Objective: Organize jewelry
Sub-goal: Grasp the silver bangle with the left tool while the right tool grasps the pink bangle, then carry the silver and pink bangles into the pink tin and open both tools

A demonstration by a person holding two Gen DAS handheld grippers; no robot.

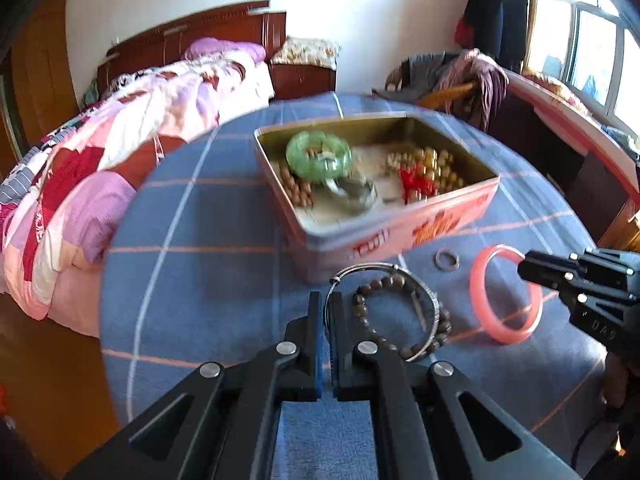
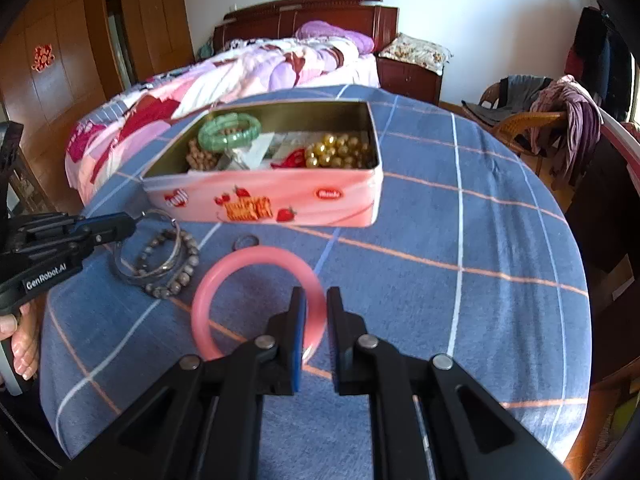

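My left gripper [image 1: 327, 300] is shut on the thin silver bangle [image 1: 434, 312], pinching its left rim on the blue checked tablecloth. A dark bead bracelet [image 1: 384, 282] lies inside that bangle. My right gripper [image 2: 317, 294] is shut on the right rim of the pink bangle [image 2: 208, 300], which rests on the cloth. From the right wrist view the left gripper [image 2: 132, 224] comes in from the left. A small grey ring [image 2: 245, 242] lies loose in front of the pink tin [image 2: 260, 196]. The open tin holds a green bangle [image 2: 230, 130], gold beads [image 2: 336, 152] and brown beads [image 2: 202, 158].
The round table [image 2: 440, 240] drops off at its edge on the right and near side. A bed with a pink quilt [image 2: 260, 64] stands behind it. A wicker chair with clothes [image 2: 552, 120] is at the right. A person's hand [image 2: 24, 344] holds the left gripper.
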